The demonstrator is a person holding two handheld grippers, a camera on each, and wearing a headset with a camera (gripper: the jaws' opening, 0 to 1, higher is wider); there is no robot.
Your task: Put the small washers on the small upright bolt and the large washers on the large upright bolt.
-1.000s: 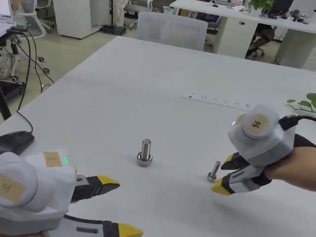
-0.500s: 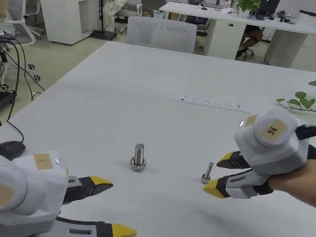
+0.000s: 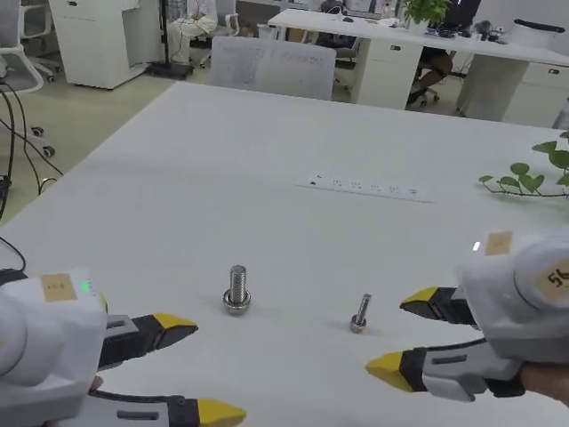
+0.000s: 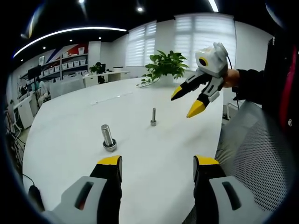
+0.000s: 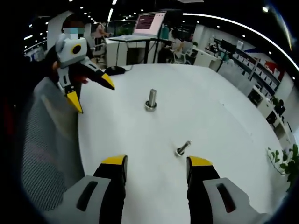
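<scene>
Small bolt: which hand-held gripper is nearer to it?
Right. The right hand-held gripper is just beside the small bolt; the left hand-held gripper is farther, left of the large bolt.

two bolts on one table point(image 3: 267, 160): one large bolt point(image 3: 236, 292), one small bolt point(image 3: 360, 313). two grippers: left gripper point(image 3: 215, 369), right gripper point(image 3: 388, 334). one power strip point(image 3: 364, 188), one plant point(image 3: 524, 173), one chair point(image 3: 271, 67). washers at the large bolt's foot are too small to count.

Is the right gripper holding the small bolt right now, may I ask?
No, the right gripper is open and empty, and the small bolt stands on the table apart from its fingers.
</scene>
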